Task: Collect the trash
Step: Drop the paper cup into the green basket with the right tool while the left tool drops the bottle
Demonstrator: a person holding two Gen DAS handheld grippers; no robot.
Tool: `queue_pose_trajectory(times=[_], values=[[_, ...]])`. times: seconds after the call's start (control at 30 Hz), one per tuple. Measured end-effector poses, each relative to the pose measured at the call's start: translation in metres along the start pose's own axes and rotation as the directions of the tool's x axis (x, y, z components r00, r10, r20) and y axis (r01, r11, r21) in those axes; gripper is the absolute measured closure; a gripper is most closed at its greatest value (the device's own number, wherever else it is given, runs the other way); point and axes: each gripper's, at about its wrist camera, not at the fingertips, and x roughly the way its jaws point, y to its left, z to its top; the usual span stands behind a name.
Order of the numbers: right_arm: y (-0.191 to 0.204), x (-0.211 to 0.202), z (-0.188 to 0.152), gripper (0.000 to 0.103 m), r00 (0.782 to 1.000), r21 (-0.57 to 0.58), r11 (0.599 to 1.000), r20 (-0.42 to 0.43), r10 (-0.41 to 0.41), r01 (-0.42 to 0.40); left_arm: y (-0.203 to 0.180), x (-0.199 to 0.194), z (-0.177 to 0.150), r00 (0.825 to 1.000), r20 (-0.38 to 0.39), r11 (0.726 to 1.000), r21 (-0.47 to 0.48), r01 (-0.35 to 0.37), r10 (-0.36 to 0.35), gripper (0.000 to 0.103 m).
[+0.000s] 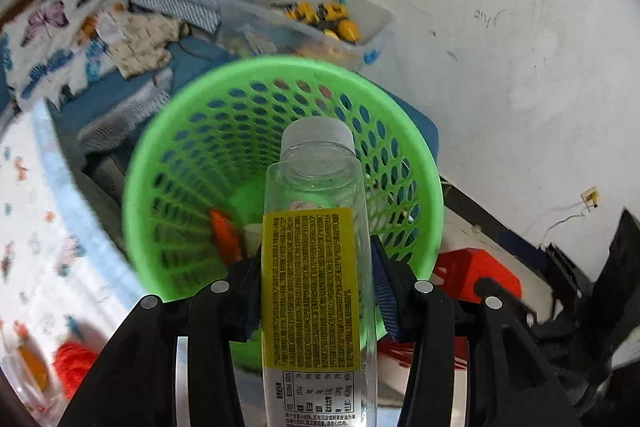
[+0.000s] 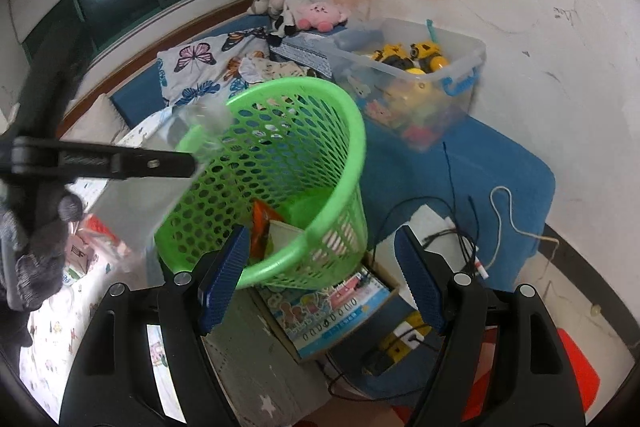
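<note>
Clear plastic bottle (image 1: 316,267) with a yellow label and white cap sits pinched between the left gripper's (image 1: 316,301) 2 blue-padded fingers at lower centre, cap pointing into the green perforated plastic basket (image 1: 424,187) — orange wrapper (image 1: 225,235) at its bottom. Right gripper (image 2: 320,277), fingers spread and empty, hangs at the basket's near rim.

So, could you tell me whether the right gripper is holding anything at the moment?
No, the right gripper stands open with nothing between its blue pads, only the green basket beyond it.
</note>
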Motion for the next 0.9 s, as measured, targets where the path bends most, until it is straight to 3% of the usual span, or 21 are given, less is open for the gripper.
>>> queue_pose_trajectory(times=[0.2, 0.43, 0.7, 0.9], values=[[-0.004, -0.002, -0.010, 0.028, 1.000, 0.008, 1.000, -0.010, -0.013, 0.013, 0.000, 0.045, 0.010, 0.990, -0.134, 0.999, -0.018, 0.034, -0.036, 0.058], [-0.008, -0.002, -0.013, 0.028, 1.000, 0.023, 1.000, -0.018, -0.022, 0.022, 0.001, 0.076, 0.013, 0.980, -0.190, 0.998, -0.042, 0.047, -0.054, 0.058], [-0.003, -0.002, -0.017, 0.028, 1.000, 0.022, 1.000, -0.024, -0.018, 0.019, 0.007, 0.075, 0.014, 0.983, -0.146, 0.992, -0.076, 0.101, -0.112, 0.058], [0.003, -0.010, -0.017, 0.028, 1.000, 0.010, 1.000, -0.010, 0.003, -0.003, 0.013, 0.017, 0.001, 0.998, -0.031, 0.996, -0.071, 0.048, -0.050, 0.058]])
